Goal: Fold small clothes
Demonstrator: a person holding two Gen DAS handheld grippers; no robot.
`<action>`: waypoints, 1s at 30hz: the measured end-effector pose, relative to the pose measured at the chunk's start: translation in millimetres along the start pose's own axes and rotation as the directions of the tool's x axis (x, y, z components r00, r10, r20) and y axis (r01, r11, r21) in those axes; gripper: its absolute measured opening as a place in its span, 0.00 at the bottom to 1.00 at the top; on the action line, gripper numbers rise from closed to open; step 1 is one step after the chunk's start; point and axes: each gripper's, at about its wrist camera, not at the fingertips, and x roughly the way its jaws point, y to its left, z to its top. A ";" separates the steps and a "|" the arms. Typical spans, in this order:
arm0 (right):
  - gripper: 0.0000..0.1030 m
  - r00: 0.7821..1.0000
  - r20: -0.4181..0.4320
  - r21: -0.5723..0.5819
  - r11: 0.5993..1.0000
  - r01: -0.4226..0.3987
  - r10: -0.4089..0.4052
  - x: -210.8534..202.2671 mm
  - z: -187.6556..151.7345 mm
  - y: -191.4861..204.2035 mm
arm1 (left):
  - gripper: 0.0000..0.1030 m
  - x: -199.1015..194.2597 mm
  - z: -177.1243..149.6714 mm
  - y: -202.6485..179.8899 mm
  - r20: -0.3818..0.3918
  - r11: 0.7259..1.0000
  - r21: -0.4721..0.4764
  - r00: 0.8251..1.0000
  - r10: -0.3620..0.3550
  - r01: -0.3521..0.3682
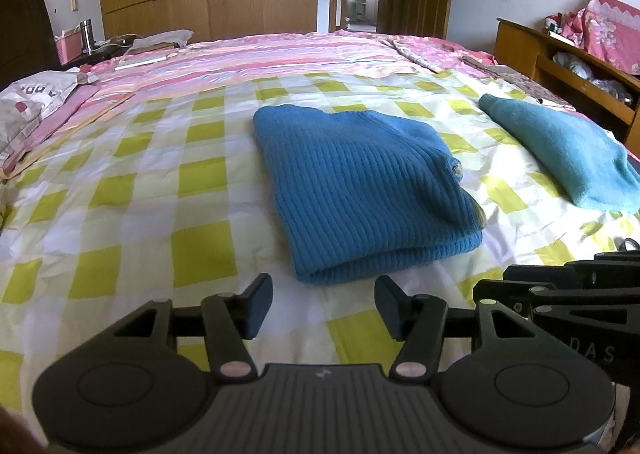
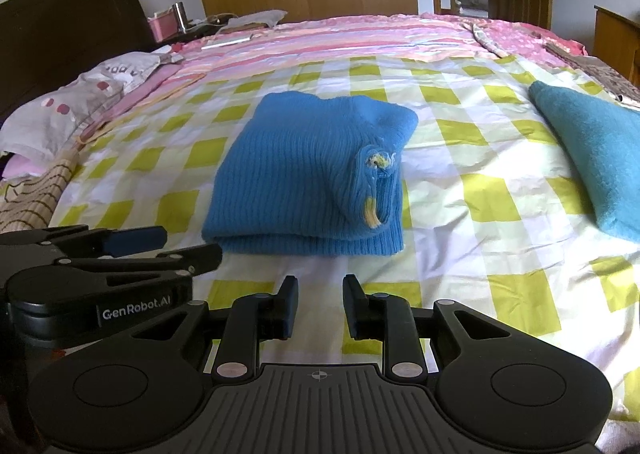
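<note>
1. Green-and-white checked bedsheet (image 1: pixel 200 190) carries a folded blue ribbed-knit sweater (image 1: pixel 356 190), lying just ahead of both grippers.
2. Left gripper (image 1: pixel 323 304) and right gripper (image 2: pixel 320 304) stand parted, holding nothing.
3. Soft, light, floppy knit, I judge; I'd pinch the thick near folded edge.

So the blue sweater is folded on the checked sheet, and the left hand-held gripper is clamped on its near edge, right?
Not quite. The blue sweater is folded on the checked sheet, but the left hand-held gripper is open and short of the near edge, touching nothing. The left wrist view shows bare sheet between its fingers.
</note>
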 end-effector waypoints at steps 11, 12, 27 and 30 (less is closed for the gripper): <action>0.29 1.000 0.002 0.010 1.000 0.012 -0.012 -7.4 -13.9 5.1 | 0.68 -4.9 -13.1 -2.5 -0.020 1.000 0.013 1.000 0.024 -0.024; 0.30 1.000 0.001 0.011 1.000 0.013 -0.013 -7.6 -15.1 5.6 | 0.69 -5.3 -14.4 -2.8 -0.021 0.999 0.016 0.999 0.028 -0.027; 0.35 1.000 -0.008 0.028 0.999 0.021 -0.021 -10.0 -29.3 8.5 | 0.82 -9.5 -22.1 -3.6 -0.017 0.999 0.012 0.999 0.047 -0.047; 0.36 1.000 -0.010 0.033 0.999 0.023 -0.022 -9.7 -30.3 8.5 | 0.86 -10.4 -23.8 -4.0 -0.017 0.998 0.014 0.998 0.055 -0.055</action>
